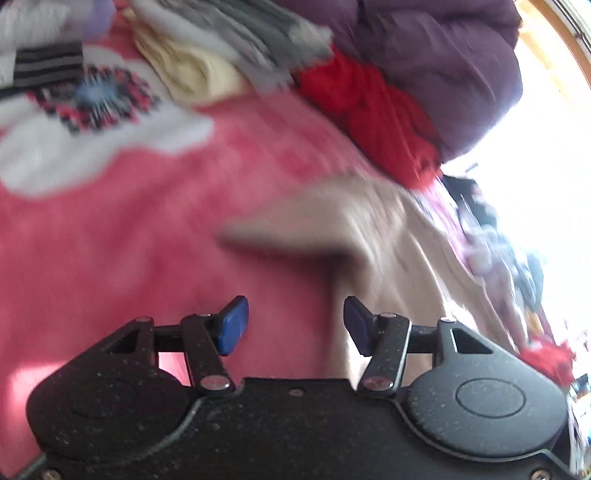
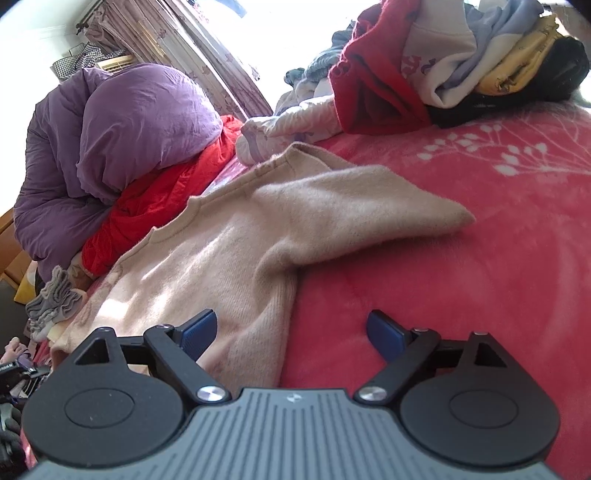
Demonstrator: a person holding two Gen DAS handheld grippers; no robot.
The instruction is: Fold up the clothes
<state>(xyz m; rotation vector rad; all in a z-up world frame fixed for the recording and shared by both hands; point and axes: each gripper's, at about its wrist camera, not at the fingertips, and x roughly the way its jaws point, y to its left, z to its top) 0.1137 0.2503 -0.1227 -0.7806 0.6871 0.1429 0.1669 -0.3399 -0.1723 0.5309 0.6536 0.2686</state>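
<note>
- A bed covered by a pink blanket [image 2: 461, 295] with white flower and sprig prints fills the near scene.
- Far left hang patterned brownish curtains [image 2: 147, 33].
- A bright, overexposed window [image 2: 295, 40] sits beside them at the far side.
- Wooden furniture [image 2: 9, 236], partly hidden, stands at the left edge.
- Sunlight falls in patches across the bed.

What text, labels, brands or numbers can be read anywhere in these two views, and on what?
No text can be read in either view.
Purple marks on the white garment in the pile: shapes only, not readable as letters.
Small emblem on the right gripper body: a symbol, no letters.
Left wrist view: motion-blurred; the left gripper and pink blanket show no lettering.
</note>
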